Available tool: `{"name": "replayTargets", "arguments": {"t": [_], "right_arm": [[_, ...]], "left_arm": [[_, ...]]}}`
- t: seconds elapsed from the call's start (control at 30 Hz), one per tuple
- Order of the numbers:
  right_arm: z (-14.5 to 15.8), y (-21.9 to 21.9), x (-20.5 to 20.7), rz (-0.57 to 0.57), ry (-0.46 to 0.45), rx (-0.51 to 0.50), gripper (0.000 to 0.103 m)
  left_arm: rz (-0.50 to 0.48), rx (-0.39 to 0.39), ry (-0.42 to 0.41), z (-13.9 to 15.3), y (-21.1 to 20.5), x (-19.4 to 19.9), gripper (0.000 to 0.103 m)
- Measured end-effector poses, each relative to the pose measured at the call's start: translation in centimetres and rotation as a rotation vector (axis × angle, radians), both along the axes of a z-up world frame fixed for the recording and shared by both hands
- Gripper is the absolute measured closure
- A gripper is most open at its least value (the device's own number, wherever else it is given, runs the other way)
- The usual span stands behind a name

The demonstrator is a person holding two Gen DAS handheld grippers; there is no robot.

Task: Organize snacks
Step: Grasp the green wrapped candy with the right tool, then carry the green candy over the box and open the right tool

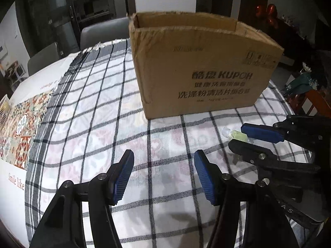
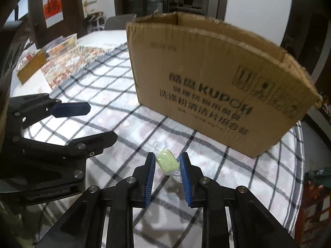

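Note:
A pale green wrapped candy (image 2: 167,162) lies on the checked tablecloth (image 2: 115,111), between the fingertips of my right gripper (image 2: 167,157). The blue pads stand close on either side of it, with small gaps, so the gripper is open. The candy also shows in the left wrist view (image 1: 239,135), between the right gripper's fingers (image 1: 260,133). My left gripper (image 1: 164,155) is open and empty above the cloth, left of the right one; it shows in the right wrist view (image 2: 99,122). An open cardboard box (image 1: 198,66) stands behind the candy (image 2: 217,78).
Grey chairs (image 1: 103,31) stand behind the table. A patterned mat (image 1: 22,124) lies on the table's left side. A small cardboard box (image 2: 31,68) and a clear tray of snacks (image 2: 62,45) sit at the far left. Dark furniture (image 1: 300,41) stands to the right.

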State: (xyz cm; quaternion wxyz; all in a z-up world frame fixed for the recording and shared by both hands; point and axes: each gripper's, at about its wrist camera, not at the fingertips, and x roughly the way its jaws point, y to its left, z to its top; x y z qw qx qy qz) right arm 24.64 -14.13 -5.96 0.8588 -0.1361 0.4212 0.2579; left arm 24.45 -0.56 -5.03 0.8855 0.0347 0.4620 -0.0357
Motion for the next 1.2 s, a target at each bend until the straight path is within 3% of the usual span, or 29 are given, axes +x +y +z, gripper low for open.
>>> {"name": "replayTargets", "arguments": {"t": [0.33, 0.6, 0.87, 1.2], "right_arm": [[4.5, -1.6, -2.1, -0.066, -0.087, 0.092, 0.077], [8.4, -2.7, -2.3, -0.136, -0.179, 0.160, 0.077], [12.3, -3.8, -0.7, -0.216, -0.263, 0.219, 0.077], [13.9, -4.2, 3.2, -0.274, -0.291, 0.232, 0.077]], "left_arm": [[-0.027, 0.011, -0.111, 4.7, -0.3, -1.4, 0.043], [-0.053, 0.021, -0.217, 9.0, -0.7, -1.3, 0.037], [-0.058, 0.014, -0.293, 12.4, -0.8, 0.8, 0.033], [-0.067, 0.005, -0.330, 14.1, -0.9, 4.4, 0.031]]}}
